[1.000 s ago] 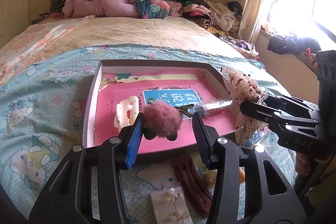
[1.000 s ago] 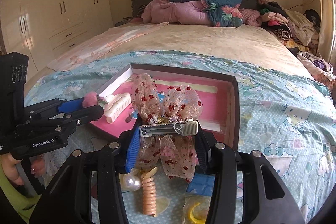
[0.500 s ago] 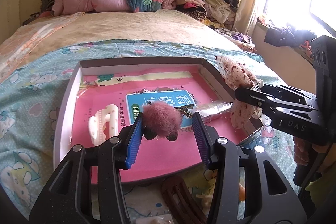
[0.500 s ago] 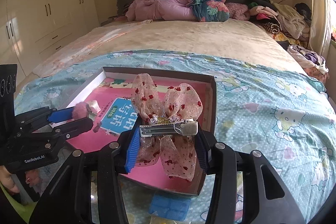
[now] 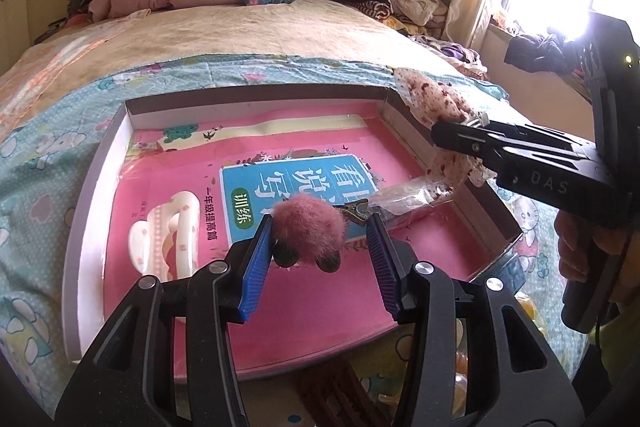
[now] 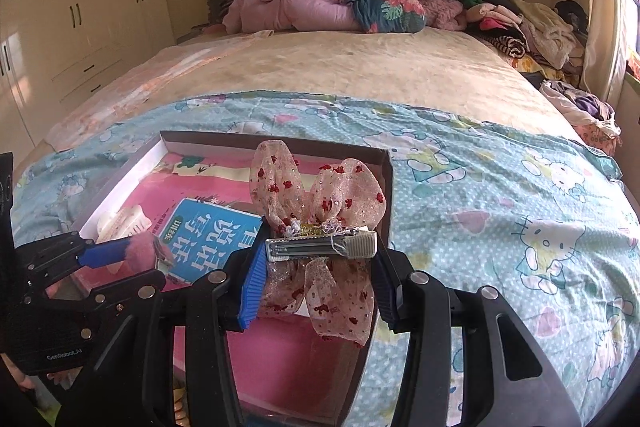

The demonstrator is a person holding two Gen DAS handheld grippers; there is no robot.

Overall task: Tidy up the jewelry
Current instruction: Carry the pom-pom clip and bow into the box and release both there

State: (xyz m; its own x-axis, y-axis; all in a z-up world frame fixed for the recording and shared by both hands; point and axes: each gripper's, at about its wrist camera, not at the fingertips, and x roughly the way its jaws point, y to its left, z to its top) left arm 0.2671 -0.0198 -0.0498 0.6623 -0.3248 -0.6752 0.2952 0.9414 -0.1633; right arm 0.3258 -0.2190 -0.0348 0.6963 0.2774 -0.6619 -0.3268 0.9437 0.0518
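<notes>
A shallow box (image 5: 96, 183) with a pink book lining it lies on the bed. My left gripper (image 5: 318, 247) is shut on a pink fluffy pom-pom hair clip (image 5: 308, 227) and holds it above the box's middle. My right gripper (image 6: 318, 267) is shut on a sheer pink bow hair clip (image 6: 320, 211) with red flowers, above the box's right rim (image 6: 386, 195). The bow also shows in the left wrist view (image 5: 436, 103). A cream claw clip (image 5: 172, 227) and a clear packet (image 5: 408, 195) lie in the box.
A dark red comb (image 5: 336, 395) and small items lie on the blue cartoon sheet (image 6: 500, 187) near the box's front edge. Piled bedding (image 6: 340, 3) and clothes (image 6: 520, 23) fill the bed's far end. Wardrobes (image 6: 80, 7) stand left.
Both grippers have moved forward over the box, each holding its clip. The items on the sheet in front of the box have dropped mostly out of view.
</notes>
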